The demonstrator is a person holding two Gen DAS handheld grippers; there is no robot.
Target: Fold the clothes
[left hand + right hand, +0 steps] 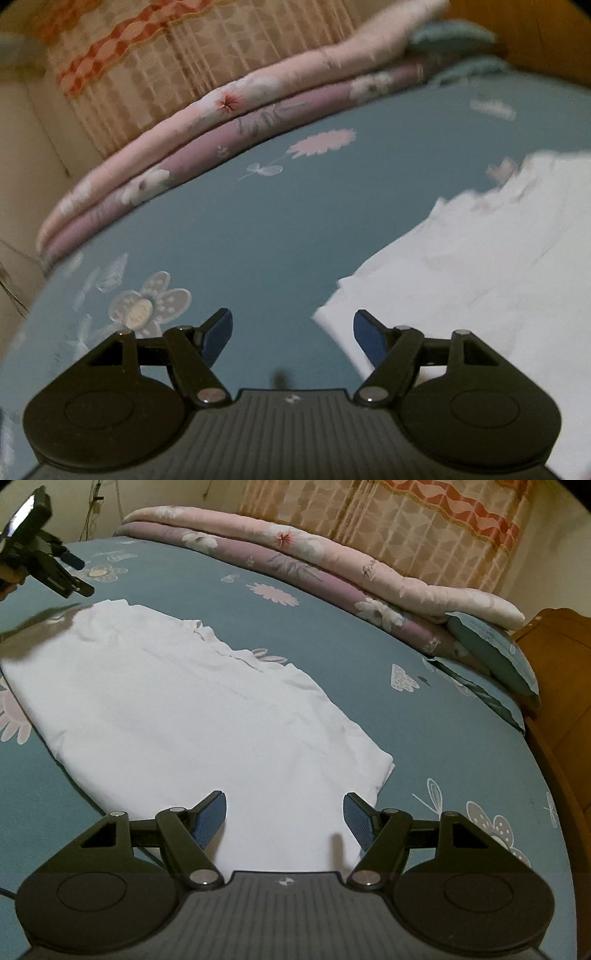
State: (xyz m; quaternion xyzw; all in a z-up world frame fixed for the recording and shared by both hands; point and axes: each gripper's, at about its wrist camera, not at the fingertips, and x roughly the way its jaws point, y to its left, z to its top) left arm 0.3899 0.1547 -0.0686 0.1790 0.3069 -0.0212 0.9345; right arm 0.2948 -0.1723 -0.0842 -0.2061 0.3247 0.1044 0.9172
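The bed (369,709) fills both views, covered by a teal sheet (258,229) printed with pale flowers and butterflies. Along its far side lies a folded quilt (332,572), a pink layer on top of a mauve one, both with flower prints. Behind the quilt hangs a beige curtain (424,528) with an orange patterned band. At the right end of the quilt, two teal pillows (491,653) are stacked against a wooden headboard (561,672).

The white garment (177,716) lies spread flat on the sheet in the middle of the bed, with a few creases and its far edge uneven. In the left wrist view its near corner sits just beside the right-hand finger, and the cloth runs off toward the right edge of the picture.

The right tool (284,818) hovers over the near edge of the garment, jaws wide, nothing between the blue pads (210,819) but the cloth lying below. The left tool (291,338) is over bare sheet just left of the garment's corner, jaws equally wide and empty; that picture is blurred. In the right wrist view the left tool also shows at the far left, above the garment's far corner, with its shadow falling on the cloth.
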